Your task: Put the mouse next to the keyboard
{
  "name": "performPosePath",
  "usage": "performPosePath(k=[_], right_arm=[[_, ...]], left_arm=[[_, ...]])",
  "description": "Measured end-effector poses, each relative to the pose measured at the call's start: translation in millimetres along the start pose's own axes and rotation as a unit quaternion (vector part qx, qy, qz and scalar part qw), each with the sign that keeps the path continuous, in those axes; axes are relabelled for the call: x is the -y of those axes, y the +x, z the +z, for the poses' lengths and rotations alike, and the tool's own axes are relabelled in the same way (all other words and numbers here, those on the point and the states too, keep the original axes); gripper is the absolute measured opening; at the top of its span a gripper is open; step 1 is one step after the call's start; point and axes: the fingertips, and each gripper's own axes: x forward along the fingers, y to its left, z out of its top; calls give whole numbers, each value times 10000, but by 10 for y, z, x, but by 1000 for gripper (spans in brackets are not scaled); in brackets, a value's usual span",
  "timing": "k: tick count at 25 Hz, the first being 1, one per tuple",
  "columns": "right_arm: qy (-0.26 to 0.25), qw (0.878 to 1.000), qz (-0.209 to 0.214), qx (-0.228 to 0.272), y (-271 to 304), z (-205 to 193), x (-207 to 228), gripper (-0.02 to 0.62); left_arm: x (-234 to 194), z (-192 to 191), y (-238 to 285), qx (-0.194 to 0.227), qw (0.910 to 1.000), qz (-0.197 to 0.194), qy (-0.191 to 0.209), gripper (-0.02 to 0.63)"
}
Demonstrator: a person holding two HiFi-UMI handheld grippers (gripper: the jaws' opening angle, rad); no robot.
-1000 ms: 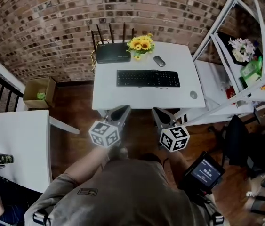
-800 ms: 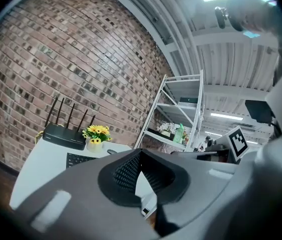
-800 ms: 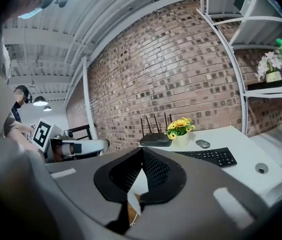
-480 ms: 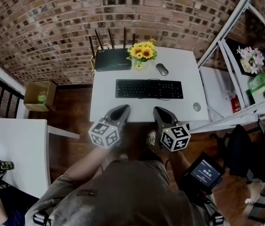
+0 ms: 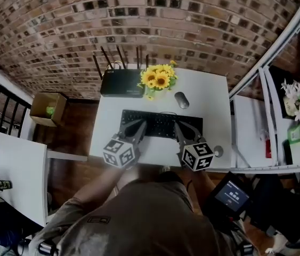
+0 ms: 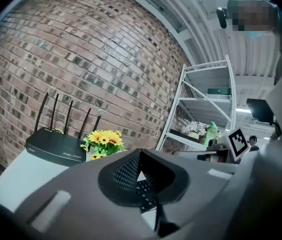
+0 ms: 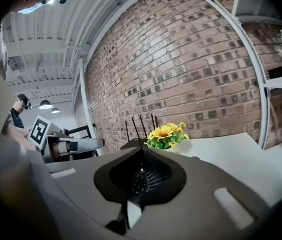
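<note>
The dark grey mouse (image 5: 181, 100) lies on the white desk (image 5: 213, 105), behind the right end of the black keyboard (image 5: 160, 122) and just right of the sunflowers. My left gripper (image 5: 130, 124) hangs over the keyboard's left part, my right gripper (image 5: 181, 127) over its right part, short of the mouse. Both hold nothing. In the left gripper view my left gripper (image 6: 139, 154) has its jaws met at the tip, with keyboard keys (image 6: 146, 194) seen beneath. My right gripper (image 7: 142, 152) is shut in the right gripper view. The mouse is hidden in both gripper views.
A black router (image 5: 122, 83) with antennas and a bunch of sunflowers (image 5: 159, 79) stand at the desk's back. A small round disc (image 5: 218, 151) sits near the front right corner. A white metal shelf (image 5: 277, 116) stands right, a cardboard box (image 5: 49, 109) and another white table (image 5: 19, 177) left.
The person has stepped up to the desk. Both grippers have moved forward from in front of the desk's edge to above the keyboard, still shut.
</note>
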Motion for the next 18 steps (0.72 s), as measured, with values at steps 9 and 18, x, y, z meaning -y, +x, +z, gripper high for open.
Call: performPosePath(k=[9, 18], right_arm=[[-110, 9992, 62, -375, 284, -16, 755, 11], [-153, 9958, -280, -862, 657, -293, 1191, 57]], left_arm=[[-58, -156, 623, -222, 9989, 367, -174, -5], [-194, -380, 841, -614, 9970, 331, -338, -5]])
